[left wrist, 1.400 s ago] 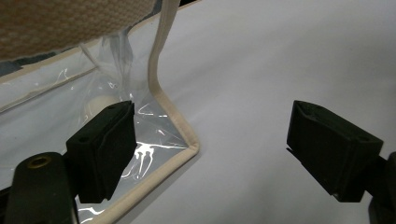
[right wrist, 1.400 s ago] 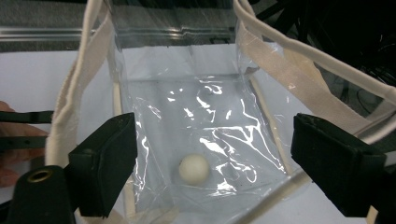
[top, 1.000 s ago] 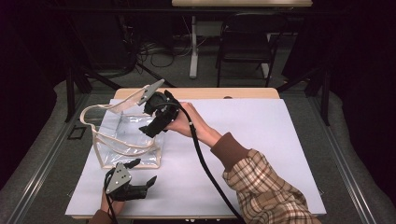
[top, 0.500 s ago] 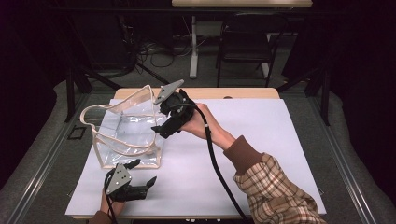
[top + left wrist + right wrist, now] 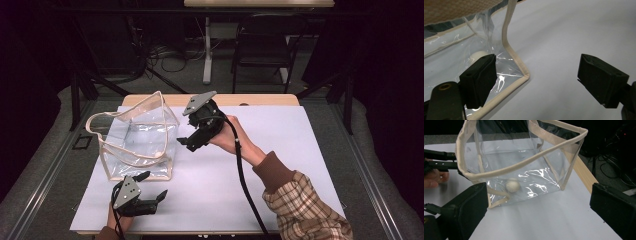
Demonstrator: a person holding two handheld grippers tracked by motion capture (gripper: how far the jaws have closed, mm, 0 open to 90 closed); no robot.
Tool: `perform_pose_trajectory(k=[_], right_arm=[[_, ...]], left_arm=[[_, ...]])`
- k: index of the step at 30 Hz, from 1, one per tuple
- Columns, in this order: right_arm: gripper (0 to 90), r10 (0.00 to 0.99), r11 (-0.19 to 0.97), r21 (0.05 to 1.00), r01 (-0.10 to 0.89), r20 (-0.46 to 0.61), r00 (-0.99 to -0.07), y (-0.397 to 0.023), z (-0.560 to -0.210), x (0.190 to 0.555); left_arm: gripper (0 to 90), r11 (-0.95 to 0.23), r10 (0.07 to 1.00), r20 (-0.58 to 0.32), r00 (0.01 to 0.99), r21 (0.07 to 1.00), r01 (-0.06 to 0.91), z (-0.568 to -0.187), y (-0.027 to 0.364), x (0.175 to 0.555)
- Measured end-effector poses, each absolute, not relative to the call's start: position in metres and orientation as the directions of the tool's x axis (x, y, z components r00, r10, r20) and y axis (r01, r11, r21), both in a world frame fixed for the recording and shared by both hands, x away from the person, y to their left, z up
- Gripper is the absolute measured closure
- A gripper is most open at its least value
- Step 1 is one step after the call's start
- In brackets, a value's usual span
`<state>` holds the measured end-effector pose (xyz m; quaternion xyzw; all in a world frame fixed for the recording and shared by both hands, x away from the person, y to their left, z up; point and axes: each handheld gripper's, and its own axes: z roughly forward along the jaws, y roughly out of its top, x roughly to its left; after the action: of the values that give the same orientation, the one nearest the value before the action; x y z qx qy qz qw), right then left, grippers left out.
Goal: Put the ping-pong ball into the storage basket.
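Clear bag (image 5: 137, 137) upright on the white table (image 5: 280, 165), mouth upward.
A small white ball (image 5: 512, 186) lay inside; left gripper (image 5: 150, 192) near its front corner, right gripper (image 5: 186, 142) beside it; both jaws apart, empty.

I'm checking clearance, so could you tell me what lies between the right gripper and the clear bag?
Nothing: bare white sheet separates the right gripper from the clear bag, in the right gripper view.

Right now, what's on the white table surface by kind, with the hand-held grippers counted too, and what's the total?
Clear bag with cream trim: 1
Small white ball inside the bag: 1
Hand-held grippers: 2, the left hand-held gripper and the right hand-held gripper, both open
Total: 4
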<state>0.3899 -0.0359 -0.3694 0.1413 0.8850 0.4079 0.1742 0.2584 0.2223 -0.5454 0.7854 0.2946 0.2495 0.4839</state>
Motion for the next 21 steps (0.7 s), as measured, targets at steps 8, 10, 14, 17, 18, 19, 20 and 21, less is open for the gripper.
perform_pose_trajectory(k=[8,10,14,17,18,19,20,21], right_arm=[[1.6,0.423,0.621,0.773,0.131,-0.189,-0.886,-0.058,-0.384,0.386],[1.6,0.428,0.62,0.772,0.139,-0.185,-0.884,-0.063,-0.387,0.385],[1.6,0.442,0.612,0.777,0.143,-0.187,-0.877,-0.074,-0.392,0.383],[1.5,0.452,0.605,0.782,0.149,-0.183,-0.873,-0.081,-0.395,0.38],[1.5,0.453,0.607,0.781,0.151,-0.183,-0.872,-0.084,-0.396,0.38],[1.4,0.458,0.6,0.785,0.154,-0.179,-0.871,-0.086,-0.397,0.379],[1.4,0.461,0.598,0.786,0.155,-0.18,-0.869,-0.089,-0.398,0.377],[1.4,0.466,0.589,0.793,0.153,-0.18,-0.866,-0.091,-0.399,0.376]], left_arm=[[15.8,-0.357,0.7,0.104,0.706,0.908,0.22,-0.546,0.222,0.259],[15.9,-0.358,0.701,0.103,0.706,0.907,0.223,-0.546,0.222,0.259],[15.9,-0.357,0.7,0.103,0.707,0.907,0.222,-0.546,0.222,0.259],[15.9,-0.358,0.7,0.105,0.706,0.908,0.22,-0.545,0.222,0.259],[15.9,-0.358,0.7,0.105,0.706,0.908,0.22,-0.545,0.222,0.259],[15.9,-0.358,0.7,0.106,0.706,0.907,0.22,-0.545,0.222,0.259],[15.9,-0.359,0.7,0.106,0.706,0.907,0.219,-0.545,0.222,0.259],[15.9,-0.359,0.7,0.107,0.706,0.907,0.218,-0.545,0.222,0.259]])
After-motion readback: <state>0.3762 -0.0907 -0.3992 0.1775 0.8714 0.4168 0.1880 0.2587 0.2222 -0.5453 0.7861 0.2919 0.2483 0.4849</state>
